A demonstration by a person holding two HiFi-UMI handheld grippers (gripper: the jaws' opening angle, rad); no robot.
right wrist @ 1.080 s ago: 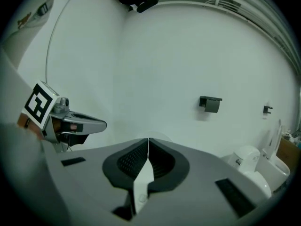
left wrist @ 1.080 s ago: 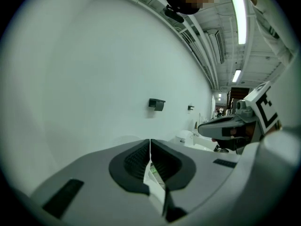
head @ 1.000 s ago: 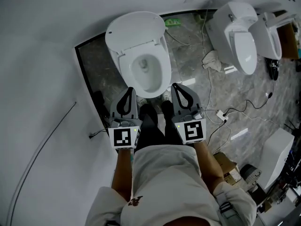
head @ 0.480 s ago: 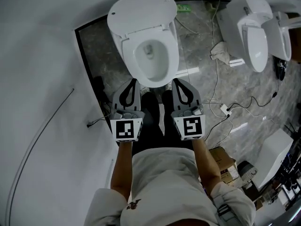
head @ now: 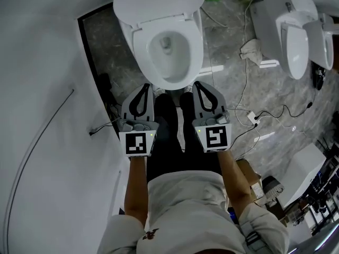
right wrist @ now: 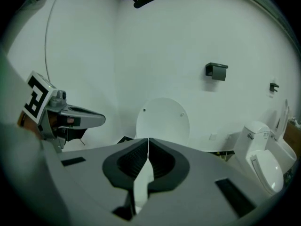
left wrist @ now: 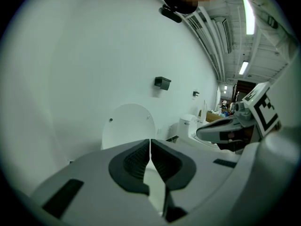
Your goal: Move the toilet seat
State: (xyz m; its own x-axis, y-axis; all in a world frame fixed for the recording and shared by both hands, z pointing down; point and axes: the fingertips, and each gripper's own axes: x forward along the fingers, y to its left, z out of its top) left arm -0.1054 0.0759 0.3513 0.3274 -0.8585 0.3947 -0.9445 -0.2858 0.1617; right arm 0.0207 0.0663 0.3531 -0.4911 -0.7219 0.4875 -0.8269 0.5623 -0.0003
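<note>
No legible words, numbers or brand names anywhere, only a black-and-white square marker on the left gripper and a second marker on the right gripper, patterns rather than letters, small dark emblem on the person's pale shirt, too small to read

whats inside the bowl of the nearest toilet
The bowl shows a bare white surface with a small dark drain opening near its back. No loose object is visible. The wall beneath the near rim is covered from view.
</note>
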